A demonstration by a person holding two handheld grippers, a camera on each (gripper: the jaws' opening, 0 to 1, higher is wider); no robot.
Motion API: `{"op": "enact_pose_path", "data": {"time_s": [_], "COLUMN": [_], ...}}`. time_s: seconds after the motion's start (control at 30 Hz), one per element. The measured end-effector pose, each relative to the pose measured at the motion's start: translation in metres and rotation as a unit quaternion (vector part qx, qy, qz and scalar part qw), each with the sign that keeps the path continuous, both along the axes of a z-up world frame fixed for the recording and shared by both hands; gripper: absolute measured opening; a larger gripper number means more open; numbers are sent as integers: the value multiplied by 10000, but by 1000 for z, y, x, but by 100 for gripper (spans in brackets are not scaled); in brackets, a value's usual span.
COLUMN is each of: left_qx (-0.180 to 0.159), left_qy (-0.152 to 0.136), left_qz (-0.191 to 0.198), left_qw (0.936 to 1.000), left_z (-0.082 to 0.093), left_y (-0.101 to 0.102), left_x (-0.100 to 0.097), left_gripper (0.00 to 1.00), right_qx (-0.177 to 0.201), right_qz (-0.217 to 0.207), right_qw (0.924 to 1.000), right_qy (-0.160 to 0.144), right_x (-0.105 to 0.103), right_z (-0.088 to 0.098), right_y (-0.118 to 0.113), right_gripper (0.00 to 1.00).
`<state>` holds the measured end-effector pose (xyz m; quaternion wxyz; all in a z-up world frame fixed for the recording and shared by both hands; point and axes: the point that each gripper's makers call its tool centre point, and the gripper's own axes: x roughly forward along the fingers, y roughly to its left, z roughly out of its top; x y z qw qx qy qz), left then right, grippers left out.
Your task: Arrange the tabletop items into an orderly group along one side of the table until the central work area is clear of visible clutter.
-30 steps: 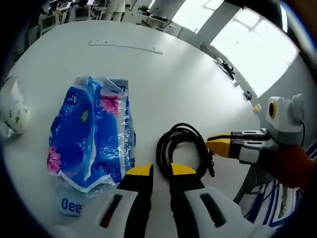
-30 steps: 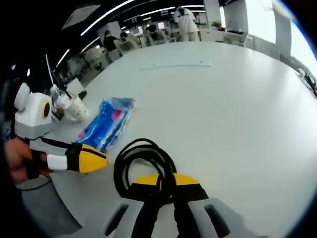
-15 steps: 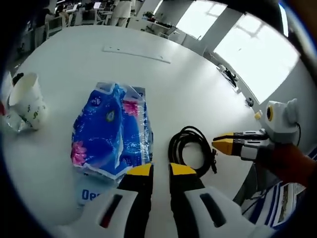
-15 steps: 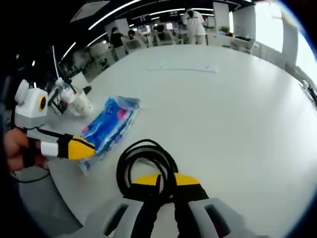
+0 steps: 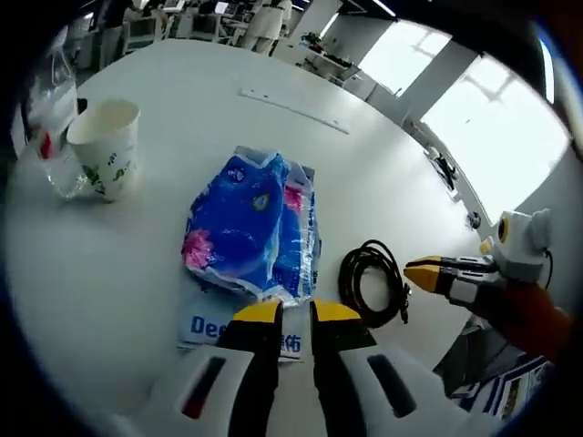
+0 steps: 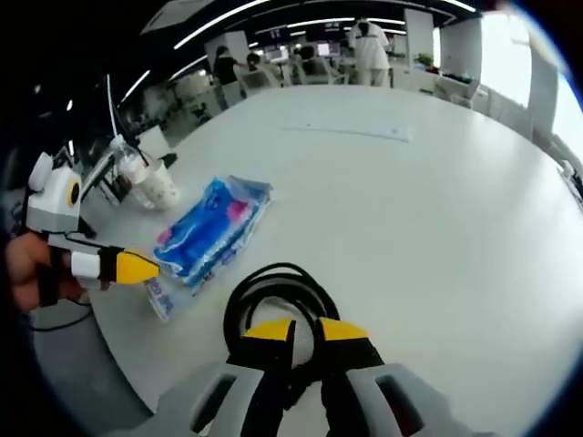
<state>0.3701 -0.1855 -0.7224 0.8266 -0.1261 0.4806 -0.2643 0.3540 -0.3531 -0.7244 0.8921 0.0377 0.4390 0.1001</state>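
A blue tissue pack (image 5: pixel 250 228) (image 6: pixel 214 232) lies on the white table (image 5: pixel 91 264), with a flat blue-and-white packet (image 5: pixel 228 330) (image 6: pixel 162 296) under its near end. A coiled black cable (image 5: pixel 373 282) (image 6: pixel 278 293) lies to its right. My left gripper (image 5: pixel 296 314) (image 6: pixel 137 266) hovers shut at the pack's near end, nothing between its jaws. My right gripper (image 6: pixel 305 330) (image 5: pixel 414 271) is shut, its tips at the cable's near edge; I cannot tell whether they touch it. A paper cup (image 5: pixel 105 146) (image 6: pixel 162 187) stands upright at the far left.
A clear plastic bottle (image 5: pixel 50 109) (image 6: pixel 132 168) sits beside the cup near the table's edge. A long pale strip (image 5: pixel 291 109) (image 6: pixel 355 132) lies flat on the far side. Broad bare tabletop (image 6: pixel 437 228) stretches to the right. People and desks fill the room behind.
The left gripper view has pulled back and swung, bringing the cup and the bottle fully into sight. Pack and cable lie where they were. Both grippers stay shut.
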Motion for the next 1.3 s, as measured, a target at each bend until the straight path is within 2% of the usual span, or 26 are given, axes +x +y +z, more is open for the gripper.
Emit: {"op": "enact_pose_path", "data": {"time_s": [0.33, 0.4, 0.57, 0.67, 0.9, 1.03, 1.17, 1.3], "left_qx": [-27, -149, -220, -385, -425, -399, -303, -244], "left_qy": [98, 152, 206, 260, 324, 294, 204, 133], "left_qz": [294, 316, 619, 808, 1016, 967, 833, 735], "left_qw": [9995, 9993, 9976, 9956, 9934, 9941, 9959, 9969], "left_z": [-5, -5, -7, -7, -11, -12, -13, -13], "left_y": [14, 13, 18, 17, 18, 16, 17, 20], "left_x": [-5, -5, 0, 5, 13, 14, 16, 16], "left_gripper": [10, 13, 14, 14, 14, 13, 3, 0], "right_qx": [17, 39, 17, -1, 63, 79, 118, 105], "right_qz": [126, 169, 369, 437, 529, 572, 593, 654], "right_qw": [9999, 9998, 9993, 9990, 9986, 9983, 9982, 9978], "right_qy": [36, 41, 24, 29, 24, 24, 9, 27], "right_x": [-5, -5, -9, -13, -19, -21, -25, -29], "right_z": [-3, -4, -4, -5, -6, -6, -6, -8], "right_y": [13, 17, 28, 34, 45, 49, 53, 55], "right_gripper": [7, 7, 8, 9, 11, 11, 12, 12]}}
